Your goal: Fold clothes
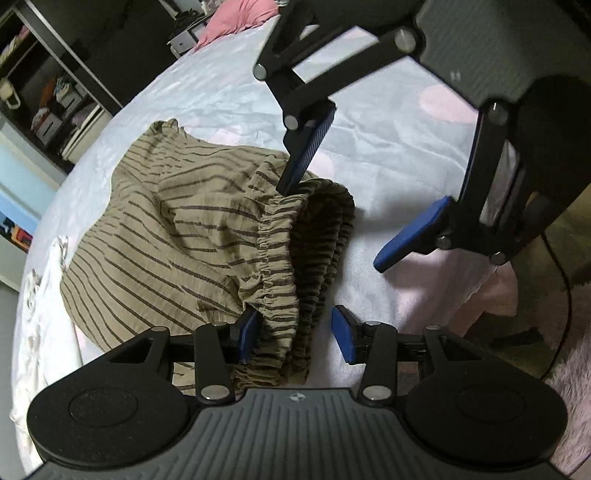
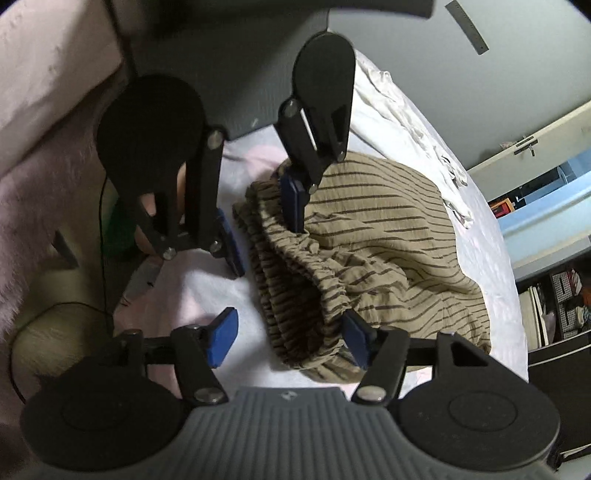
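Pale-blue bedsheet (image 1: 221, 92) under striped tan shorts (image 1: 177, 229), both tongs (image 1: 295, 336) (image 2: 288, 339) spread wide at the waistband, shelves (image 1: 48, 92) beyond.

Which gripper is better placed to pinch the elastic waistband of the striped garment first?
Probably left. The left gripper is open with the waistband filling most of its gap; the right gripper is open too, but half its gap shows bare sheet.

A pale blue sheet (image 1: 229, 96) covers the bed; dark open shelving (image 1: 48, 99) stands beyond its far edge, a pink pillow (image 1: 236, 18) near one corner.
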A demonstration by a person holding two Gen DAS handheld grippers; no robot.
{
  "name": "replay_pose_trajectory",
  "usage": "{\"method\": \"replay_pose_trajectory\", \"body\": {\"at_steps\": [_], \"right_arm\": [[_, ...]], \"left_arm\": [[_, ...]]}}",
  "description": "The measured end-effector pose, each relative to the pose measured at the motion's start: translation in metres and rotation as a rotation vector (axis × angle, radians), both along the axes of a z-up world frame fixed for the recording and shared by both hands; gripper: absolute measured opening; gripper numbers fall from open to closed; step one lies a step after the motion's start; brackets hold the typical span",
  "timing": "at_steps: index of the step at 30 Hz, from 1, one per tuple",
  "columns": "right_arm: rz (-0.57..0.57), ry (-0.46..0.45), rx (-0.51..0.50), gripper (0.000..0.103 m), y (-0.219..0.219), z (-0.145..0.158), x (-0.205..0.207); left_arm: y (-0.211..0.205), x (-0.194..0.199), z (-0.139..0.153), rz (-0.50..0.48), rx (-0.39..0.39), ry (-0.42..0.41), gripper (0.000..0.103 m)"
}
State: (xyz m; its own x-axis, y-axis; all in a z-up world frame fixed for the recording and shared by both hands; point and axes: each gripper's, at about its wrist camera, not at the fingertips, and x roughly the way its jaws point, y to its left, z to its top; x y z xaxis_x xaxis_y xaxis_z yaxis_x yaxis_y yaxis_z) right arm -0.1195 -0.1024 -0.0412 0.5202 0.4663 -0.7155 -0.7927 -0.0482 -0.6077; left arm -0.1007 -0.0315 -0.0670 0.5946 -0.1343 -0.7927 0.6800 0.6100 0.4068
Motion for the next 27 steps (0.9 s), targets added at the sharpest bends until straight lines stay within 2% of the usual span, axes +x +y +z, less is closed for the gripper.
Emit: {"method": "replay_pose_trajectory", "body": {"at_steps": [8, 10, 12, 13, 16, 21, 27], "right_arm": [[0.005, -0.049, -0.028, 0.062, 0.007, -0.013, 0.014], [-0.004, -0.085, -0.041, 0.049, 0.01, -0.014, 0.018], [-0.015, -0.093, -0.045, 0.041, 0.012, -0.015, 0.022], [-0.028, -0.081, -0.037, 0.033, 0.013, -0.013, 0.024], [-0.079, -0.021, 0.01, 0.023, 0.012, 0.0, 0.033], [-0.183, 0.087, 0.128, 0.02, 0.007, 0.025, 0.05], [-0.204, 0.137, 0.165, 0.02, 0.004, 0.035, 0.056]], "left_arm": [[0.004, 0.006, 0.002, 0.028, -0.049, 0.032, 0.042], [0.003, 0.005, 0.003, 0.029, -0.054, 0.029, 0.042], [0.003, 0.003, 0.004, 0.025, -0.052, 0.019, 0.042], [0.002, 0.002, 0.004, 0.022, -0.049, 0.012, 0.043], [0.001, -0.002, 0.003, 0.015, -0.03, -0.017, 0.046], [-0.001, -0.002, 0.001, 0.015, 0.007, -0.068, 0.053], [-0.003, -0.003, 0.0, 0.016, 0.051, -0.13, 0.053]]}}
